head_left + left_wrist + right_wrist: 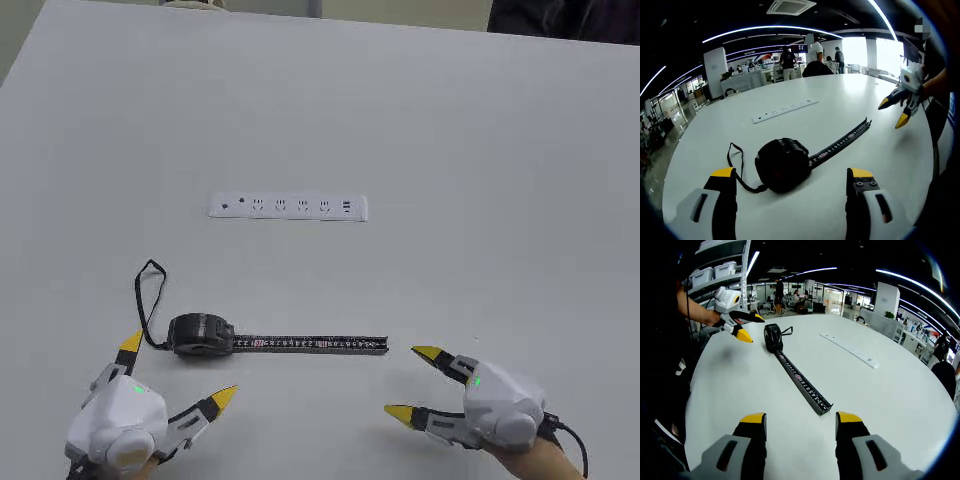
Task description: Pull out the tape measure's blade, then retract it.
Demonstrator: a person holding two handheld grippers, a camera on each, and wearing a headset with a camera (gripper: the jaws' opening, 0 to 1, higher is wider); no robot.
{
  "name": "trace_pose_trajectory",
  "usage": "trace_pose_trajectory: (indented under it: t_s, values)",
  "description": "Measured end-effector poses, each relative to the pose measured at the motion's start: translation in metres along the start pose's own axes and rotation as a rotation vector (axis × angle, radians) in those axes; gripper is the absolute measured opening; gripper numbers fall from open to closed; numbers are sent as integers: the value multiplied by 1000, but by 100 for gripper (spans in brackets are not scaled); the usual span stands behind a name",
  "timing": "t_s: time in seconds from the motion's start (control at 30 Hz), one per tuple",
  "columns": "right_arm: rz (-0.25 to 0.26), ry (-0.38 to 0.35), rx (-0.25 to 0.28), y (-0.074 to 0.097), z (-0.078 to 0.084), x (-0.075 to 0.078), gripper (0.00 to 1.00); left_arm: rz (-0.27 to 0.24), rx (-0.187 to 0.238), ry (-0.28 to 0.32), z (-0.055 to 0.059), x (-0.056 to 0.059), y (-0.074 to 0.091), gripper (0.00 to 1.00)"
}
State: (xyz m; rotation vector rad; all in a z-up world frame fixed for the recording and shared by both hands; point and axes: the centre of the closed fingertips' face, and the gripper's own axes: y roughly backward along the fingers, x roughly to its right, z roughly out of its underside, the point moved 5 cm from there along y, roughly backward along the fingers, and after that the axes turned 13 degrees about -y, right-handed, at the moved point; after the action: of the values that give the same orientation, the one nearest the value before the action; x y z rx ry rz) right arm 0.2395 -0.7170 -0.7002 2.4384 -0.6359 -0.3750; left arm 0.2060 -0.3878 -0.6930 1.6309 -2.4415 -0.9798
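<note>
Left gripper (178, 370) and right gripper (413, 381) spread wide, both empty.
They hover at 7 and 5 o'clock; just beyond, the tape measure (200, 334) lies on the table (480, 200), blade (310, 344) stretched toward 3 o'clock. Pulling out looks done; retracting likely needs the case steadied and the lock freed. Farther off, at 12 o'clock, lies a power strip (288, 207).

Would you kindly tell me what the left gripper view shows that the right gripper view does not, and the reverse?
Left gripper view: the whole right gripper, open, at the right, and people standing behind the table. Right gripper view: the whole left gripper, open, at upper left, and storage boxes on shelves. Both: the tape measure with its blade pulled out on the table, and the power strip.
</note>
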Motion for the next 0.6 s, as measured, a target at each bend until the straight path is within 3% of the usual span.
trace_pose_trajectory:
  t_s: [0.2,0.33,0.5,0.6]
  values:
    - [-31,15,-9,-5,-2,10,51,-82,2,57,-5,0,-6,88]
    - [-59,31,-18,-8,-3,14,50,-145,28,71,-11,2,-8,86]
    - [-85,54,-35,-14,-3,22,48,-190,25,142,-15,5,-13,86]
    - [-99,67,-44,-17,-5,27,45,-196,13,143,-12,7,-15,84]
